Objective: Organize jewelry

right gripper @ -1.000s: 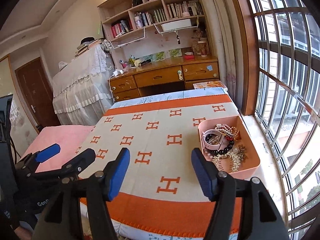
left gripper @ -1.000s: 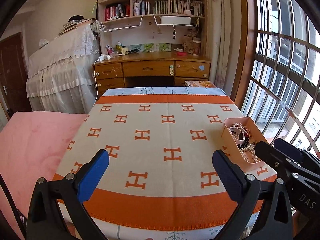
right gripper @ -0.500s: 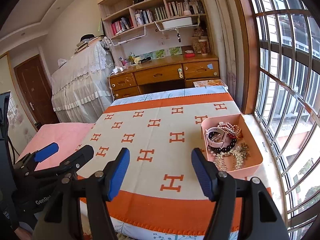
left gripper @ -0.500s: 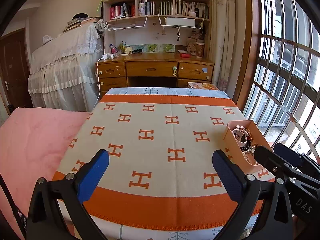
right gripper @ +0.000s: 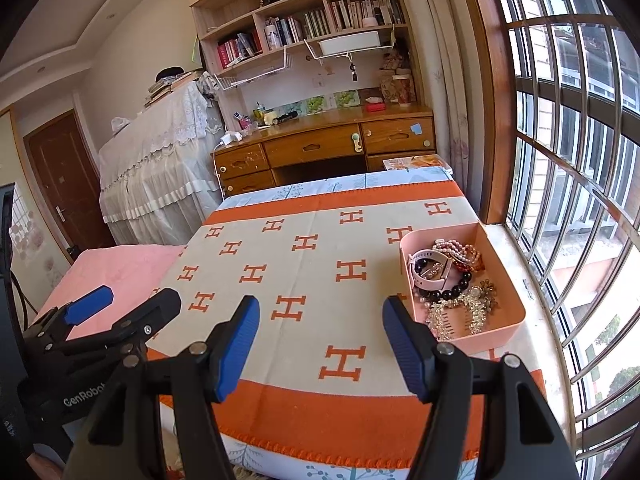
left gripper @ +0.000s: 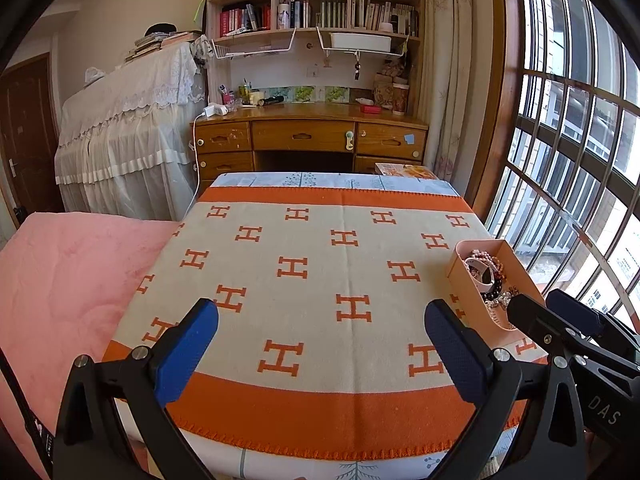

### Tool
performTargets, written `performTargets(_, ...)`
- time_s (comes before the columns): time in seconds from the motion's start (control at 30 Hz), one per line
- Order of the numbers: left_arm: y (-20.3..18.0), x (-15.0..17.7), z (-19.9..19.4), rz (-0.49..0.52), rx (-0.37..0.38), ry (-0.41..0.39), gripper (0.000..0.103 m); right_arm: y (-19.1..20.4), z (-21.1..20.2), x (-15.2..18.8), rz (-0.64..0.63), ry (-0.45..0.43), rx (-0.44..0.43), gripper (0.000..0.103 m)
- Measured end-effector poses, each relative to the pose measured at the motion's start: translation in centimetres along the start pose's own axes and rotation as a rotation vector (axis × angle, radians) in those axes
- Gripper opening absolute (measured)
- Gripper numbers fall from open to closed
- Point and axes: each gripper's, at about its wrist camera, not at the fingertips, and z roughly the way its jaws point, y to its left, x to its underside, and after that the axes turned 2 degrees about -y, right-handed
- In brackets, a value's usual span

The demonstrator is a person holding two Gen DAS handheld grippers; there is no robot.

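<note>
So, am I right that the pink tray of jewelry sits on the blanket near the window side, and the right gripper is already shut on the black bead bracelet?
Not quite: the right wrist view shows the right gripper open and empty. The black bead bracelet lies in the pink tray on the blanket by the window.

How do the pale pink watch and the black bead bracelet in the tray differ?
The pale pink watch is a broad, smooth band lying coiled; the black bead bracelet is a thin string of round, glossy beads. The watch sits nearer the tray's left wall, with the bracelet curving round its near side. Both rest in the pink tray, touching.
</note>
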Motion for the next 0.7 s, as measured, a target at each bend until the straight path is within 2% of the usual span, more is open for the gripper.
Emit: performTargets(0.7, 0.12, 0.65, 0.00, -0.002, -0.001, 0.007, 0.102, -0.09, 0.07, 0.00, 0.003, 0.005, -0.001, 0.065)
